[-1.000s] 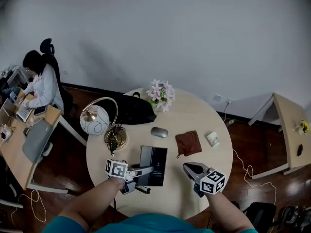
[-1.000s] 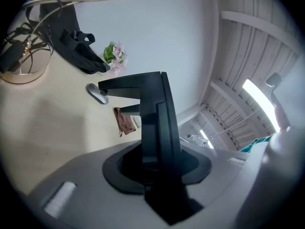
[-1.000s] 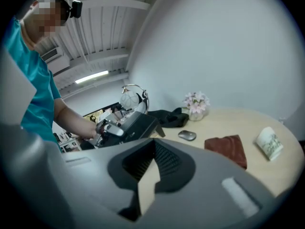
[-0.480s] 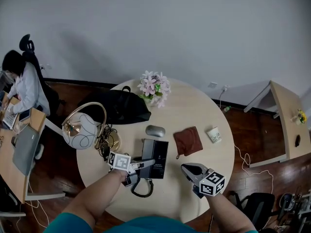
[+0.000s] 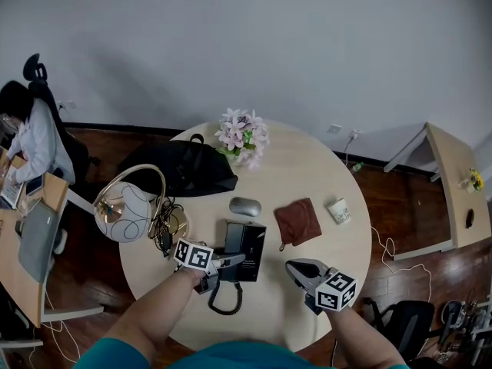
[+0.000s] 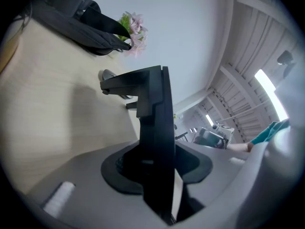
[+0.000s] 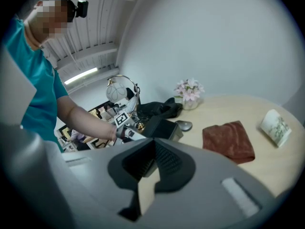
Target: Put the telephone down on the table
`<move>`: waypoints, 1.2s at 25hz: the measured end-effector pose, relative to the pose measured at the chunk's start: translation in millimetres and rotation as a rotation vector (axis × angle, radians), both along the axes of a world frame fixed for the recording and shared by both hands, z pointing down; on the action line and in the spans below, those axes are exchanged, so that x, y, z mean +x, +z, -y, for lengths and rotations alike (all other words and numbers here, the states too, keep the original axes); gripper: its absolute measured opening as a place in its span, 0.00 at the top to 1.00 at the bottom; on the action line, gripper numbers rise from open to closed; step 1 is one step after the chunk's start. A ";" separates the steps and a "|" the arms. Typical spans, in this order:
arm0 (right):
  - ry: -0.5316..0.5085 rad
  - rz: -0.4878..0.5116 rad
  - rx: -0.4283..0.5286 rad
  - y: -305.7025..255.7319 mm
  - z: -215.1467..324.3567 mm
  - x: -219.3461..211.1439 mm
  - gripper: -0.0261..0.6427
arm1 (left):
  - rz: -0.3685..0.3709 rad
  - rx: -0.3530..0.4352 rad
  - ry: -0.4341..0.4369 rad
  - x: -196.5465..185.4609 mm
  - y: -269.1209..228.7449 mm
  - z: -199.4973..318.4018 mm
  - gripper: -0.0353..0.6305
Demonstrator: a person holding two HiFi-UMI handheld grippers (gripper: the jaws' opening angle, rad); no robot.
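Pale wood worktop [image 5: 307,175] carries the black telephone base [image 5: 247,238] near its middle. The handset [image 6: 153,109] is just on the person's side of that base, low over the wood. It is pinched in the left claw [image 5: 227,267], long axis running out ahead of the claw toward the base. That claw is opening around it. Its coiled cord [image 5: 223,302] loops on the same side of the base. The right claw [image 5: 296,267], right of the base and farther off, is closed on nothing.
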State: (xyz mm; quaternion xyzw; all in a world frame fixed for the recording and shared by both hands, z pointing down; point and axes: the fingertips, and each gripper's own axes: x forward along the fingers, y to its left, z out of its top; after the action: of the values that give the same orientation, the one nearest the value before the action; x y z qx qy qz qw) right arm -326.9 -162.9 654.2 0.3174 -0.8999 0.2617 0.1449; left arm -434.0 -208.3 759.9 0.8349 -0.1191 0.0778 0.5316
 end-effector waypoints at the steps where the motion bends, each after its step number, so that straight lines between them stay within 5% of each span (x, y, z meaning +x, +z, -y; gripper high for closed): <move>1: -0.002 0.001 0.001 -1.5 -0.4 -1.7 0.96 | 0.027 0.003 -0.014 -2.3 2.0 0.4 0.66; 9: -0.002 -0.005 0.007 -13.8 -2.4 -9.2 0.96 | 0.226 -0.026 -0.199 -34.2 14.1 6.2 0.50; 15: 0.025 -0.010 -0.003 -14.0 -11.5 -5.5 0.96 | 0.256 0.031 -0.329 -71.8 0.5 -1.2 0.52; 18: 0.048 0.007 0.003 -22.3 -20.2 -4.1 0.96 | 0.173 0.076 -0.295 -81.6 -22.9 -32.9 0.61; 23: 0.057 0.033 0.024 -38.0 -40.8 -5.2 0.96 | -0.015 0.229 -0.225 -83.6 -79.7 -94.5 0.94; 30: -0.009 0.075 0.062 -57.8 -85.4 -0.5 0.96 | -0.021 0.386 -0.190 -63.8 -128.6 -159.6 0.94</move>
State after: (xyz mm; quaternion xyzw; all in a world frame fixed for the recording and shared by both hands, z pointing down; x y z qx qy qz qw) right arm -327.4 -77.5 596.4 0.3077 -0.9137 0.2449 0.1024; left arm -497.8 -48.7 631.3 0.9071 -0.2042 -0.0055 0.3681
